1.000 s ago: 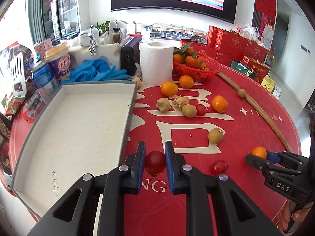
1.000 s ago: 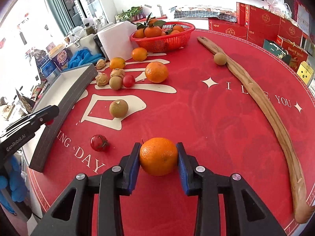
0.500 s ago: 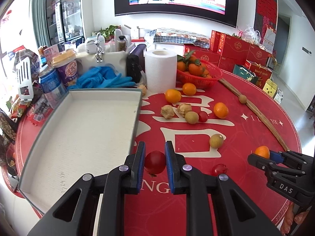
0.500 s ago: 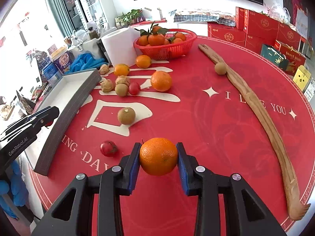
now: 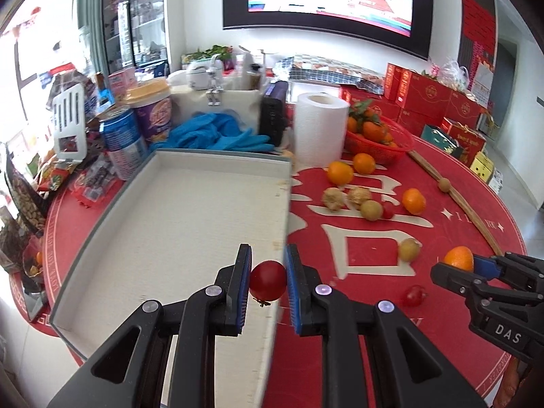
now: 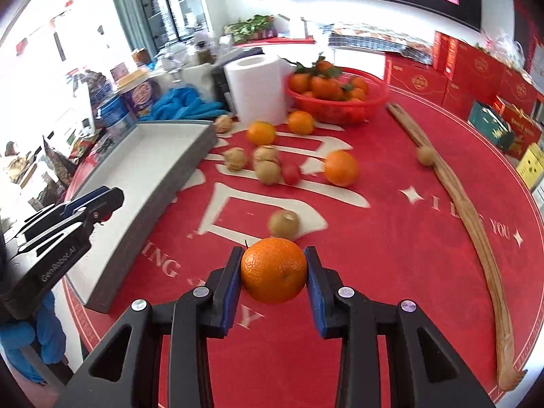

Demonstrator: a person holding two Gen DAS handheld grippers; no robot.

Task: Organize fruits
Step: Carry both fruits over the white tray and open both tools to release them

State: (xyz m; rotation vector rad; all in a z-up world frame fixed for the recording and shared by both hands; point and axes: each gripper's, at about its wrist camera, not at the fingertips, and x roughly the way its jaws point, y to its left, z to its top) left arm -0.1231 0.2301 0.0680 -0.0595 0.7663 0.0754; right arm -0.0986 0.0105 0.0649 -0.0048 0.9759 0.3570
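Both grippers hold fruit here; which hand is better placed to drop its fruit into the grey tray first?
Left. The left gripper holds the cherry tomato right at the grey tray wall, while the right gripper carries its orange over the red tablecloth, apart from the tray.

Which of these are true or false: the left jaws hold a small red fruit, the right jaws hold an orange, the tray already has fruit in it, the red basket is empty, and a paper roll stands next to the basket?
1. The left gripper holds a small red fruit. True.
2. The right gripper holds an orange. True.
3. The tray already has fruit lying in it. False: its white floor shows no fruit; the red fruit is only held above its edge.
4. The red basket is empty. False: it is filled with oranges with green leaves.
5. A paper roll stands next to the basket. True.
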